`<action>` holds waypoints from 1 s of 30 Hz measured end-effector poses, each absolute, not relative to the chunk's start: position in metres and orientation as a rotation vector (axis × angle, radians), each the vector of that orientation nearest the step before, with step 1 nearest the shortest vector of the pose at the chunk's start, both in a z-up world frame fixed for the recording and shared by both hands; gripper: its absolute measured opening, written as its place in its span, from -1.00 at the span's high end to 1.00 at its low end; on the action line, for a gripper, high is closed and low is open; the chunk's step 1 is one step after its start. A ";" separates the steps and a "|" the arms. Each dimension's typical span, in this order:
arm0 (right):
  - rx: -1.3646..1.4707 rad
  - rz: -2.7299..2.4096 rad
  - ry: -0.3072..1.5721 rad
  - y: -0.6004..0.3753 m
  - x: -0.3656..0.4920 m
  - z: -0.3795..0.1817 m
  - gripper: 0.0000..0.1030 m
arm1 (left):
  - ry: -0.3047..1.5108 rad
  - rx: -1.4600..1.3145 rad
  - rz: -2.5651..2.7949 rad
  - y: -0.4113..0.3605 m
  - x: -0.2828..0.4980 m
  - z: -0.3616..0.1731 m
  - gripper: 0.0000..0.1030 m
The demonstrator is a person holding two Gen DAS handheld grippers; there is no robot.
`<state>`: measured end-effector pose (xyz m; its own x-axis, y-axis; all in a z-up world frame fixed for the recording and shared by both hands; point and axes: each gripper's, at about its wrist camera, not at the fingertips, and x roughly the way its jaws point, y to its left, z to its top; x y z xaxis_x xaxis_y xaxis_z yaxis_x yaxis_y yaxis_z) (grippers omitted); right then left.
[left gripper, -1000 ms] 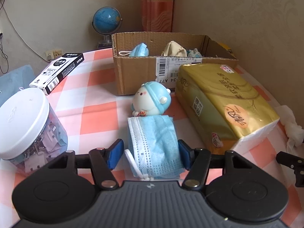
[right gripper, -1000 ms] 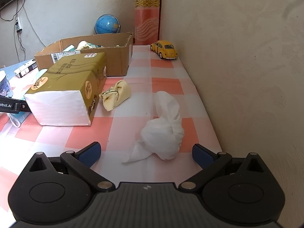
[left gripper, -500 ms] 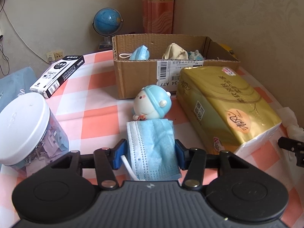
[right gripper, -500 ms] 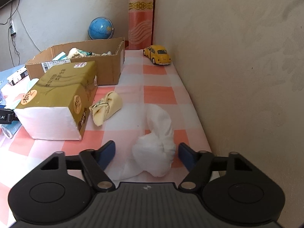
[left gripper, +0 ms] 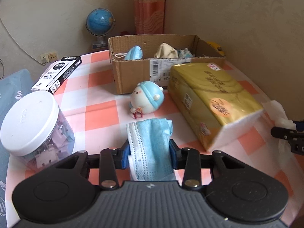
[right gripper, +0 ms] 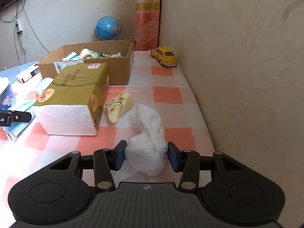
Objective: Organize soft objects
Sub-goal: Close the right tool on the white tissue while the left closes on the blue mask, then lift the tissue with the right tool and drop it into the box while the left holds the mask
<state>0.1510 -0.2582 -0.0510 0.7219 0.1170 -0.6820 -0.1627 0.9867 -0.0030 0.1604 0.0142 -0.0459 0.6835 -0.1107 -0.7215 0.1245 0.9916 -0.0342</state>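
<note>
My left gripper [left gripper: 150, 154] is shut on a blue face mask [left gripper: 150, 144], lifted a little off the checked tablecloth. My right gripper [right gripper: 146, 156] is shut on a crumpled white cloth [right gripper: 150, 138] near the wall. An open cardboard box [left gripper: 161, 70] at the back holds a blue mask, a cream cloth and other soft items. A blue-and-white plush toy [left gripper: 147, 99] lies in front of the box. A cream cloth bundle [right gripper: 119, 106] lies beside the gold tissue pack [right gripper: 76, 98].
A clear jar with a white lid [left gripper: 34, 127] stands at the left. A black-and-white box [left gripper: 58, 74] and a globe [left gripper: 99, 25] are behind it. A yellow toy car [right gripper: 165, 56] sits by the wall. The wall runs close along the right.
Both grippers have closed: the left onto the blue mask, now bunched and raised, the right onto the white cloth. Both have moved forward slightly.
</note>
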 end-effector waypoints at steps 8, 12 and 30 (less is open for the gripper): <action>-0.125 0.242 0.745 -0.247 0.127 -0.034 0.00 | 0.823 0.036 -0.257 0.008 0.129 -0.027 0.25; -0.141 0.307 0.747 -0.238 0.118 -0.026 0.00 | 0.813 0.041 -0.321 0.000 0.117 -0.016 0.25; -0.153 0.445 0.661 -0.198 0.179 0.032 0.00 | 0.700 -0.017 -0.327 -0.003 0.116 0.011 0.25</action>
